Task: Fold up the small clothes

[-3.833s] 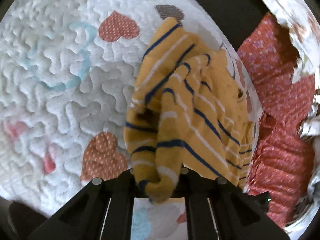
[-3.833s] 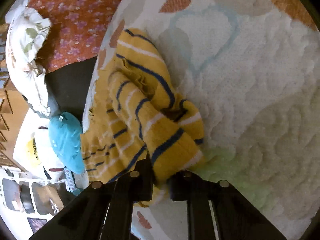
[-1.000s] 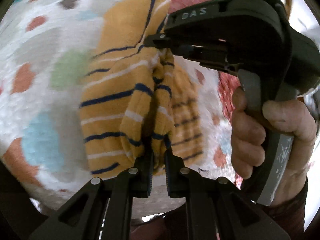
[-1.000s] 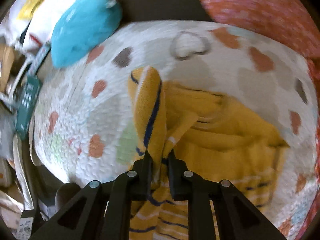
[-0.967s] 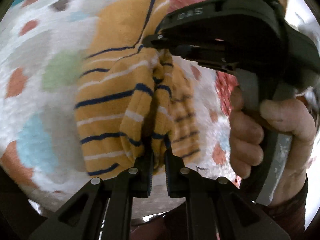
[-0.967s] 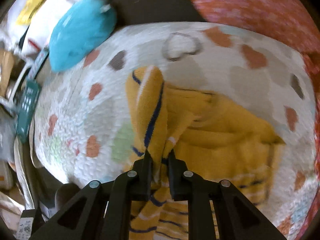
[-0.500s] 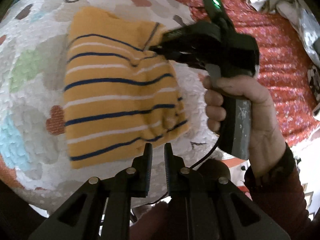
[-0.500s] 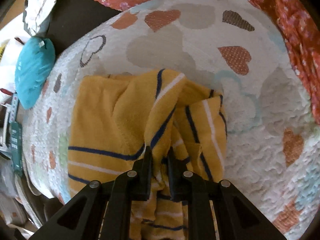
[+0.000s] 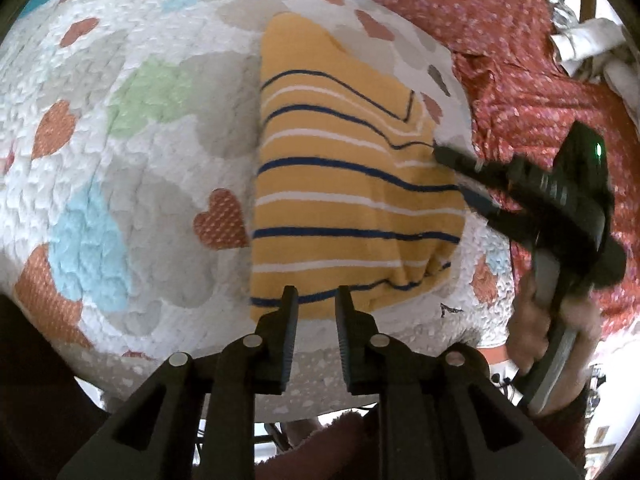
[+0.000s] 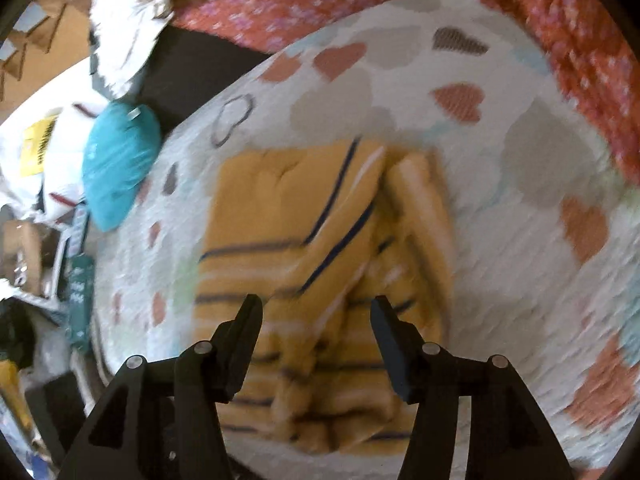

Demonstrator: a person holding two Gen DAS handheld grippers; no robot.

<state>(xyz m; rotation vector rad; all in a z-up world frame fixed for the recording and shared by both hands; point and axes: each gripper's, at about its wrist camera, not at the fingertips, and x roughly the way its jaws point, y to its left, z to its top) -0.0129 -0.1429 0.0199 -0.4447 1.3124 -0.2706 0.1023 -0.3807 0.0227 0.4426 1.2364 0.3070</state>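
Left gripper [image 9: 316, 300] low centre of frame, jaws parting slightly, narrow gap, nothing pinched, tips at near hem of striped yellow garment [image 9: 344, 200]. Right gripper [image 10: 316, 312] jaws spreading wide, fabric below them, not gripped; in left view its tips sit at garment's right edge, hand [image 9: 552, 320] on handle. Garment folded flat, mid-frame, on heart-print quilt [image 9: 120, 160]. Red floral cloth [image 9: 500, 40] upper right. Teal pouch [image 10: 120, 164] left, beyond quilt edge.

Yellow striped garment [image 10: 304, 240] folded on heart quilt [image 10: 520, 200], jaws opening
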